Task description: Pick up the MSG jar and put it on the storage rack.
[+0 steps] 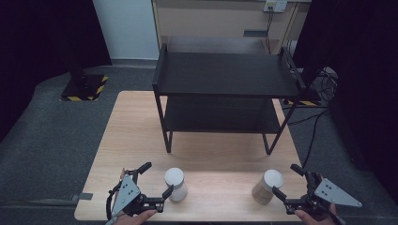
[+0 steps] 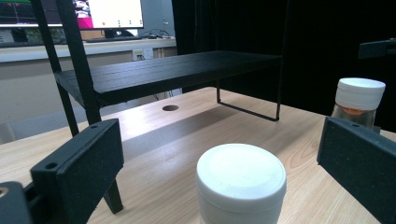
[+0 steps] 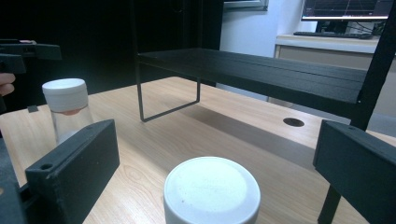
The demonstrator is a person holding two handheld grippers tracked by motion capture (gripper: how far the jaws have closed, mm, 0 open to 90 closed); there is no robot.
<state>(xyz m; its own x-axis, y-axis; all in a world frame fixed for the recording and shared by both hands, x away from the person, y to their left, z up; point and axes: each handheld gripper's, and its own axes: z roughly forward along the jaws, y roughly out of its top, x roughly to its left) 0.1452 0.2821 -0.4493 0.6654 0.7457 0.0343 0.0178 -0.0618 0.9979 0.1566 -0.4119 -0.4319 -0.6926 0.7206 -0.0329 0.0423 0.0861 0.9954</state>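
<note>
Lining up both grabs looks like the job: left tool and right tool are wide open, each with a jar sitting untouched between its jaws, so center before squeezing below the lids.

- Between our left gripper's matt black plastic jaws we see a clear jar with a smooth, matt white plastic lid.
- Between our right gripper's jaws, the 2nd jar looks alike.
- Beneath both lies a pale wood-grain table, satin-smooth.
- Beyond them stands a matt black shelf on thin metal-looking legs.
</note>
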